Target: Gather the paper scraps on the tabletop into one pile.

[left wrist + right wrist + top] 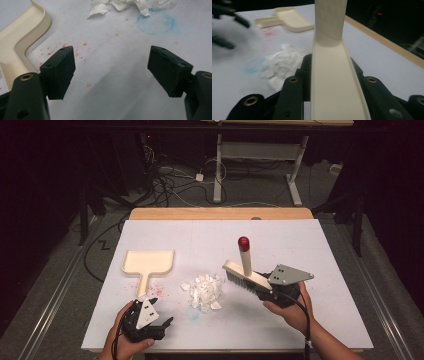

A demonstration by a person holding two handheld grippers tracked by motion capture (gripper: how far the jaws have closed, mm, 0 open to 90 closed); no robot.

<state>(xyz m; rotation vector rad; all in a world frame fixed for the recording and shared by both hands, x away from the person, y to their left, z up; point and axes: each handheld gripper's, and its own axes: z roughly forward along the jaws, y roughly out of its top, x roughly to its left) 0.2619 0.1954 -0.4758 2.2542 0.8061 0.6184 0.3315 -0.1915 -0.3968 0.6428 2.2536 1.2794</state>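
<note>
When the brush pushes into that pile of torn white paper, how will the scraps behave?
The paper scraps look thin, crumpled and loosely heaped, so they are probably very light and may scatter or flip rather than slide together. The brush bristles look soft, so some pieces might slip underneath; slow, low strokes seem safer.

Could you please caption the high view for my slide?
Right gripper holds a brush beside paper scraps; dustpan waits.
</note>
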